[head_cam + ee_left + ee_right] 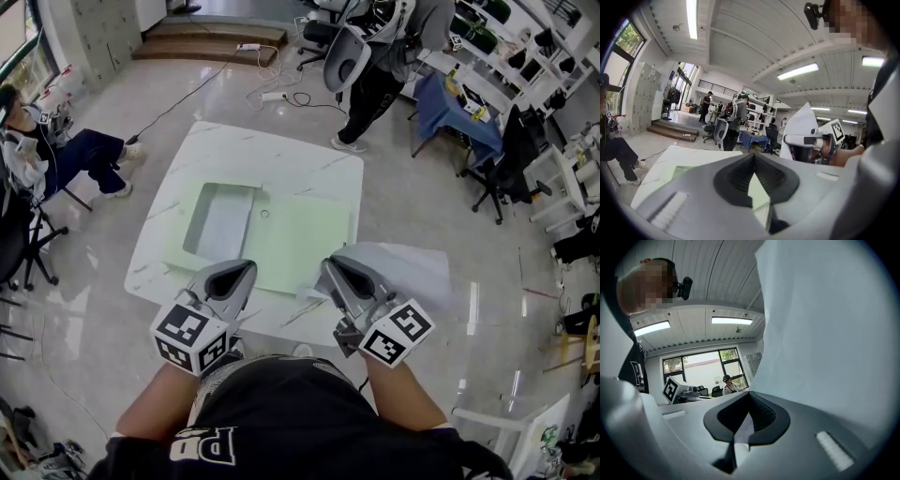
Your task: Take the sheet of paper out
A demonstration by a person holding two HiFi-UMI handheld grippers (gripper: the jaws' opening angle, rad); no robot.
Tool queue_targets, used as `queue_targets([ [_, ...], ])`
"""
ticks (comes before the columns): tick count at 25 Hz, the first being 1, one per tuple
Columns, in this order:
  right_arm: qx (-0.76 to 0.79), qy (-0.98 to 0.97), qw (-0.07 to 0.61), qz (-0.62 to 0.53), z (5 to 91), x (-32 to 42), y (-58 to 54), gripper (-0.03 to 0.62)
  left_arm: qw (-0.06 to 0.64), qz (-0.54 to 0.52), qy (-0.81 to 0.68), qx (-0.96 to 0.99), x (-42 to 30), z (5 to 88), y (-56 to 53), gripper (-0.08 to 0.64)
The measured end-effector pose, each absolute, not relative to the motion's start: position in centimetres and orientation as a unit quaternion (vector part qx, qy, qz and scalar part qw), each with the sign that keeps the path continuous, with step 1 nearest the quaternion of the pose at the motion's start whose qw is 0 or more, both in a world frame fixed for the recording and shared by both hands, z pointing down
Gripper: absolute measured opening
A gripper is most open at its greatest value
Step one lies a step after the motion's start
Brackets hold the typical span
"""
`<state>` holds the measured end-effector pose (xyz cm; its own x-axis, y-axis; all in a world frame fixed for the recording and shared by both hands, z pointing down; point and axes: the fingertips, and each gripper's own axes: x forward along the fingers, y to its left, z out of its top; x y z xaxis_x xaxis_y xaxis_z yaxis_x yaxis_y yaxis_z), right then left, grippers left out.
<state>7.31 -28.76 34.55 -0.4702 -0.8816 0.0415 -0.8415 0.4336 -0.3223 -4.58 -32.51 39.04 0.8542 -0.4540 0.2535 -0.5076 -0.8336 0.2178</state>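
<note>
Above right tool (748, 401), clamped paper (825, 324) runs off-frame.

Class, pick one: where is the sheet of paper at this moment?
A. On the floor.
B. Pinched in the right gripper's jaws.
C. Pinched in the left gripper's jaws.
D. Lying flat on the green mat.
B: in its own view, the right gripper has its jaws shut on the paper, which rises above them.
</note>
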Motion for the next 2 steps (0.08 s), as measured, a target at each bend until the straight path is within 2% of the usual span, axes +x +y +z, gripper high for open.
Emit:
queue_targets([
  [2, -0.51, 0.844, 0.067, -0.151, 34.49, 7.24, -28.81, 0.0, 0.139, 0.096, -0.253, 0.952, -4.67, 38.94, -32.57, 0.057],
])
